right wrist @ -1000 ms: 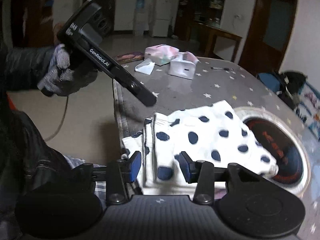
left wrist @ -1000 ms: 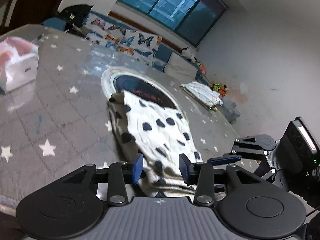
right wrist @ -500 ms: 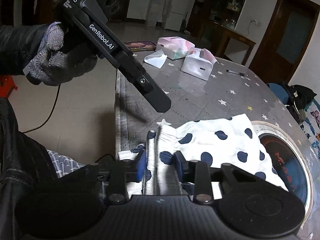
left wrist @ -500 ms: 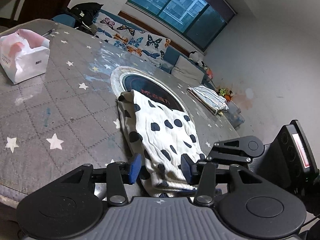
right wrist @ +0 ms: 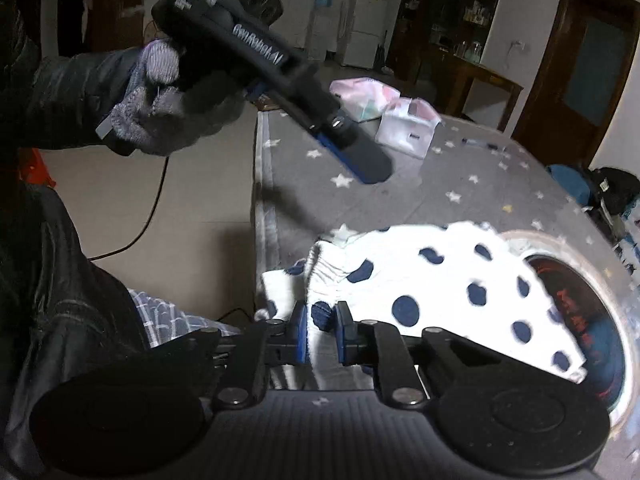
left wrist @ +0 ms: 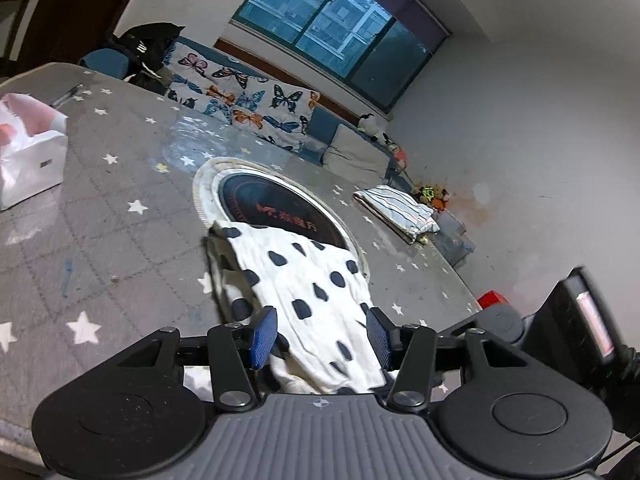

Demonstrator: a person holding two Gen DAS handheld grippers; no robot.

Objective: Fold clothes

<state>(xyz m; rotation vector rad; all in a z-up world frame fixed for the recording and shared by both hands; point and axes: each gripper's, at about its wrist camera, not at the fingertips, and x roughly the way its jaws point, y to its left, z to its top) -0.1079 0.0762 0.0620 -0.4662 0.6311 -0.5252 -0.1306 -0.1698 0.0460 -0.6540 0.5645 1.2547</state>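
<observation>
Spotted cloth [right wrist: 420,276] pinched between right gripper [right wrist: 320,334] fingers; left gripper [left wrist: 320,336] fingers spread, raised.

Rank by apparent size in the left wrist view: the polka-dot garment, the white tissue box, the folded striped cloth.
1. polka-dot garment, clearly largest, though nearest the camera.
2. white tissue box, cut off by the frame edge.
3. folded striped cloth, smallest, but farthest away, so its true size is unsure.

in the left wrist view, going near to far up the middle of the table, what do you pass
left hand-held gripper → polka-dot garment → round dark hotplate → butterfly-print cushions → window
</observation>
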